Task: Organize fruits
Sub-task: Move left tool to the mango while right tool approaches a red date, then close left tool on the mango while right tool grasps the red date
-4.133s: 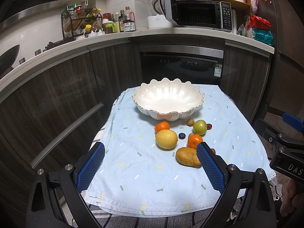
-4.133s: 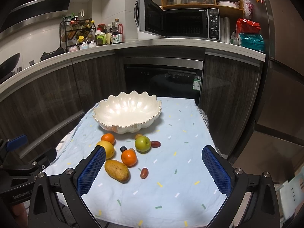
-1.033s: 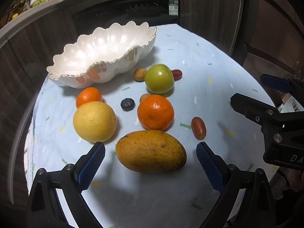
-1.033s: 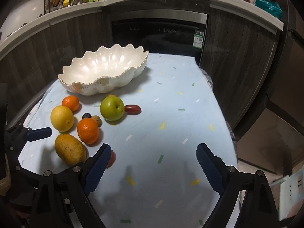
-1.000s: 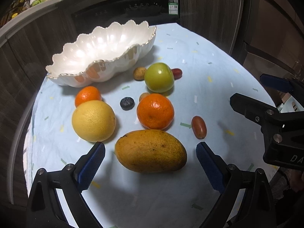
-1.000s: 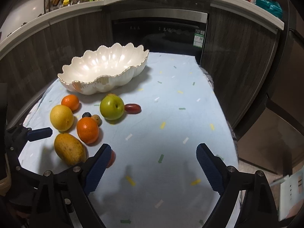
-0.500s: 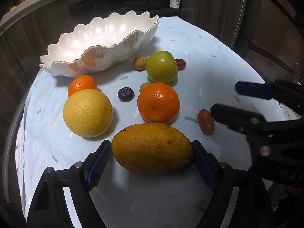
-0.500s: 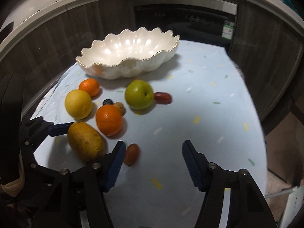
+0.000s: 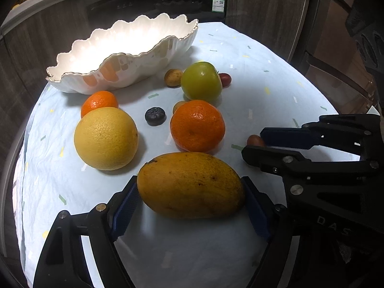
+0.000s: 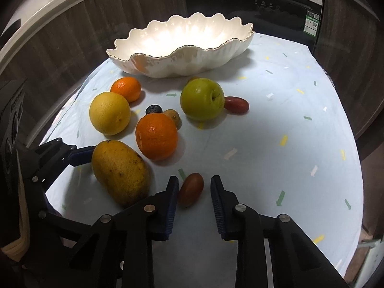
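Note:
A yellow-brown mango (image 9: pixel 192 184) lies at the near side of the light blue cloth (image 9: pixel 252 55). My left gripper (image 9: pixel 189 183) spans it lengthwise, its jaws closing, both blue pads touching the mango's ends. A small red date (image 10: pixel 190 189) lies right of the mango (image 10: pixel 120 170). My right gripper (image 10: pixel 194 178) has narrowed onto the date, which sits between its pads. In the left wrist view the right gripper (image 9: pixel 254 144) holds the date (image 9: pixel 254 140) at its tips. The white scalloped bowl (image 9: pixel 134 72) stands behind the fruit with nothing visible in it.
On the cloth lie a yellow citrus (image 9: pixel 105 138), an orange (image 9: pixel 198 126), a small mandarin (image 9: pixel 99 100), a green apple (image 9: pixel 201 81), a dark berry (image 9: pixel 155 116), a small brown fruit (image 9: pixel 172 77) and a second red date (image 9: pixel 225 79). Dark cabinets ring the table.
The left jaws closed in from wide apart until they met the mango's ends. The right gripper sank toward the cloth, and its jaws narrowed around the red date.

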`<state>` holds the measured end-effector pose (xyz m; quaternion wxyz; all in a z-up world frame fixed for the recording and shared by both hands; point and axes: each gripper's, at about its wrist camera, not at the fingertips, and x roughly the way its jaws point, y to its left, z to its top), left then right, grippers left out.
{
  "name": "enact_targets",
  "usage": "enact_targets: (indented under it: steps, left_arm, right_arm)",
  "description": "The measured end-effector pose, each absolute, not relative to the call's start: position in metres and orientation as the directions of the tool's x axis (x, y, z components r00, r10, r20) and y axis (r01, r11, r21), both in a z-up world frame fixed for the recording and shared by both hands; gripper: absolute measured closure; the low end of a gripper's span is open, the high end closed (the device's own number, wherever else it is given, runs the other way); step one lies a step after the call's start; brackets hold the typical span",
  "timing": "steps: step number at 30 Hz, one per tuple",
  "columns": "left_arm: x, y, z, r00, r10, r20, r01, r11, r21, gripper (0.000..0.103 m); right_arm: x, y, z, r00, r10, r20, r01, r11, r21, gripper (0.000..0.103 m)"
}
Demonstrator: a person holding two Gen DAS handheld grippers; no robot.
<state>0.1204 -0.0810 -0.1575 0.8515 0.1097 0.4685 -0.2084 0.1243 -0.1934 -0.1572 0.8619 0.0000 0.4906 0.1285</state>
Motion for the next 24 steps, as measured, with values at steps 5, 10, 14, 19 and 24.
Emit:
enact_targets:
  steps: [5,10,14,19,24]
  left_arm:
    - [0.118,-0.083,-0.157,0.483,-0.254,-0.838,0.463,0.886,-0.002,0.025]
    - [0.117,-0.083,-0.157,0.484,-0.258,-0.836,0.463,0.886,-0.006,0.027]
    - [0.118,-0.081,-0.157,0.484,-0.26,-0.836,0.46,0.888,-0.01,0.027]
    - [0.117,-0.079,-0.152,0.495,-0.254,-0.831,0.452,0.892,-0.004,0.028]
    - [0.112,-0.079,-0.143,0.518,-0.25,-0.818,0.455,0.89,0.016,0.028]
  right_arm:
    - [0.125,-0.193,-0.159,0.475,0.233,-0.848,-0.222,0.965,0.141,0.082]
    - [0.125,-0.193,-0.158,0.477,0.233,-0.847,-0.22,0.965,0.141,0.083]
    - [0.125,-0.194,-0.158,0.481,0.226,-0.847,-0.212,0.967,0.138,0.083]
    - [0.124,-0.197,-0.151,0.5,0.217,-0.838,-0.203,0.97,0.13,0.083]
    - [0.12,-0.197,-0.141,0.522,0.217,-0.825,-0.203,0.971,0.127,0.083]
